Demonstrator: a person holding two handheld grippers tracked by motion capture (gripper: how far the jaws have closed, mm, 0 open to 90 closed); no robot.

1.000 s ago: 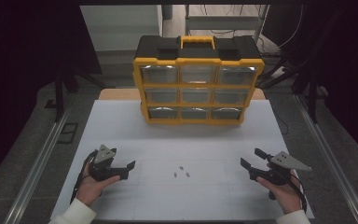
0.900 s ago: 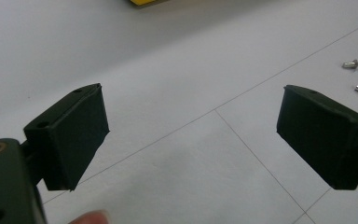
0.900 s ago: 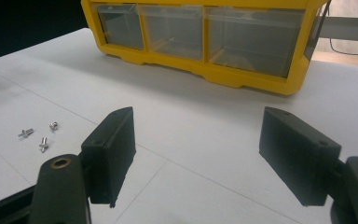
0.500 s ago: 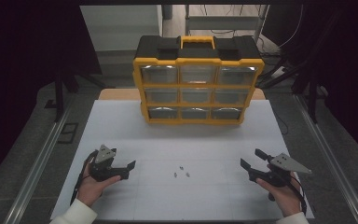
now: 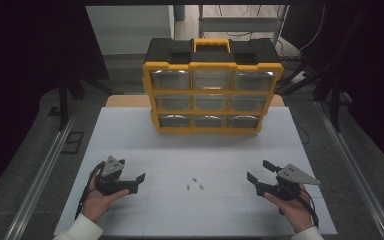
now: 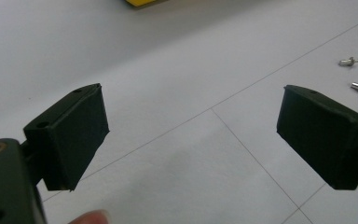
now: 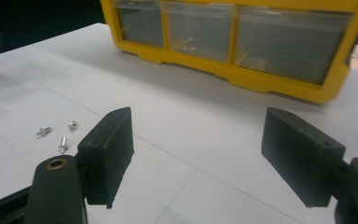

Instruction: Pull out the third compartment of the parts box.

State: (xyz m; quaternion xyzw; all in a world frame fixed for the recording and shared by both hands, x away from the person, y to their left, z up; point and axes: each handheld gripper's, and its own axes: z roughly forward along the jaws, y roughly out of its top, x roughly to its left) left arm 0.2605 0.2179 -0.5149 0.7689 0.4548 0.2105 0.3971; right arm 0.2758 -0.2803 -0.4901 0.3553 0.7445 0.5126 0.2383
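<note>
Three small silver screws (image 5: 195,184) lie loose on the white table, near its front middle. My left gripper (image 5: 137,182) rests low at the front left, open and empty, pointing right toward them. In the left gripper view the gripper (image 6: 191,126) has its jaws wide apart over bare table, with two of the screws (image 6: 356,74) at the far right. My right gripper (image 5: 258,171) sits at the front right, also open and empty. From the right gripper view, the gripper (image 7: 196,140) has the screws (image 7: 60,134) just left of its left jaw.
A yellow and black drawer organizer (image 5: 212,85) with clear drawers stands upright at the back middle of the white table (image 5: 130,140); its lower drawers (image 7: 242,42) are shut. Metal rails run along both table sides, with dark floor beyond.
My right gripper has edged slightly left toward the screws. The left gripper has barely moved. Both stay open.
</note>
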